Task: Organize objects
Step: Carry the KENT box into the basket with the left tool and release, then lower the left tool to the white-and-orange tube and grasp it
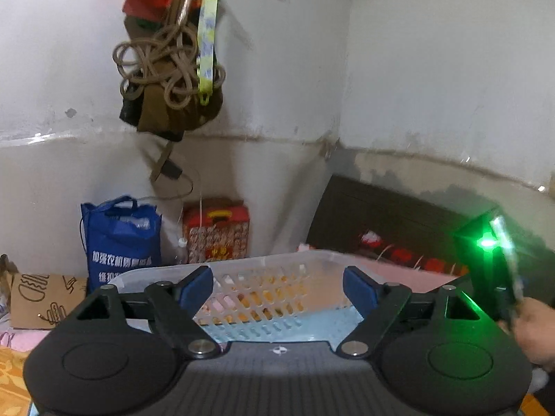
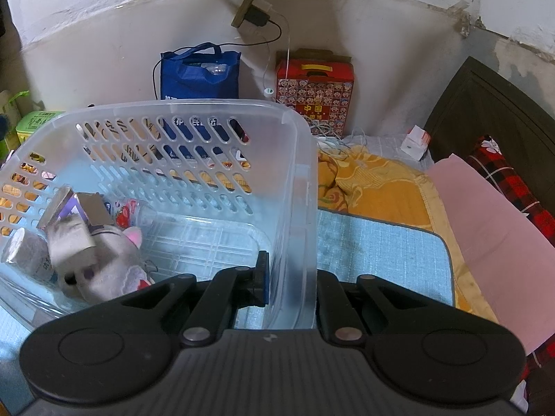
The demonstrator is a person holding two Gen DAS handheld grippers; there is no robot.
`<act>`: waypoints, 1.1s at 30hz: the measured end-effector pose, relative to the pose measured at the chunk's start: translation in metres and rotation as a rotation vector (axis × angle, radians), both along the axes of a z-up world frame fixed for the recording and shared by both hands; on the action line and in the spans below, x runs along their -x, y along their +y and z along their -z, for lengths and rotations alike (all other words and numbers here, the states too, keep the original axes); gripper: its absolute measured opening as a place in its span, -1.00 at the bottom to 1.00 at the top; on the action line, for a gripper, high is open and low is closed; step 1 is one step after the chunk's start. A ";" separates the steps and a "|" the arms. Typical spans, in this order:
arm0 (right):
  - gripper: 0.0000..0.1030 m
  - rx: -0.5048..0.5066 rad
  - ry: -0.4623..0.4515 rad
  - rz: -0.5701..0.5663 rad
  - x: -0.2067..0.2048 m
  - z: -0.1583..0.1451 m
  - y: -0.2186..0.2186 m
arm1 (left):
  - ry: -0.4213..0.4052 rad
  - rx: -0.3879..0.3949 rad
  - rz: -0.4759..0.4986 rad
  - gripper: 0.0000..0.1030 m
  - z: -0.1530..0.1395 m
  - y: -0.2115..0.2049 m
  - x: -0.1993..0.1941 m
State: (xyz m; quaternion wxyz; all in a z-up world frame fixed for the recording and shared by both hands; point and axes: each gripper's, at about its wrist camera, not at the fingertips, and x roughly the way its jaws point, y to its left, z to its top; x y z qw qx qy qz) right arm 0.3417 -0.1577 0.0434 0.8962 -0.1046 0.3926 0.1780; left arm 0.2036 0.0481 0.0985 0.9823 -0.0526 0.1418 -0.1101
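Clamping the near right wall of the clear plastic basket [image 2: 187, 111], the right tongs [image 2: 291, 277] have one blue pad inside the wall and the other arm outside it, closed tight on the plastic. That basket sits on a pale blue mat [image 2: 374, 260] spread over the bed. Down in its left corner lie a grey plush toy [image 2: 100, 270], a crumpled carton [image 2: 69, 222], a small bottle with strawberry print [image 2: 133, 213] and a foil-topped cup [image 2: 20, 253], all bunched together and touching. The left tongs [image 1: 277, 289] hang spread wide with nothing between their blue pads, raised level with the basket's rim, which shows beyond them. A hand [image 1: 536, 332] shows at the right edge of that view. Against the far wall stand a blue tote bag [image 2: 199, 72] and a red printed box [image 2: 315, 93], side by side.
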 end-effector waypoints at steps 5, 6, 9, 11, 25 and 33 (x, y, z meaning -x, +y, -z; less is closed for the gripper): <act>-0.83 -0.002 0.002 -0.005 -0.003 0.001 0.000 | -0.063 -0.054 -0.001 0.81 0.015 -0.004 0.055; -0.83 -0.004 0.002 -0.006 -0.004 0.001 0.000 | -0.056 -0.048 -0.001 0.82 0.020 -0.003 0.061; -0.83 -0.009 0.002 -0.008 -0.005 0.001 -0.001 | -0.012 0.022 -0.002 0.82 0.040 0.004 0.082; -0.83 -0.006 0.000 -0.010 -0.005 0.002 -0.001 | 0.038 0.039 -0.006 0.82 0.055 0.004 0.088; -0.82 -0.003 0.002 -0.010 -0.005 0.002 0.001 | 0.357 -0.021 -0.019 0.82 0.125 -0.028 0.031; -0.81 -0.004 0.002 -0.014 -0.005 0.001 0.001 | 0.377 -0.066 -0.041 0.82 0.123 -0.046 0.019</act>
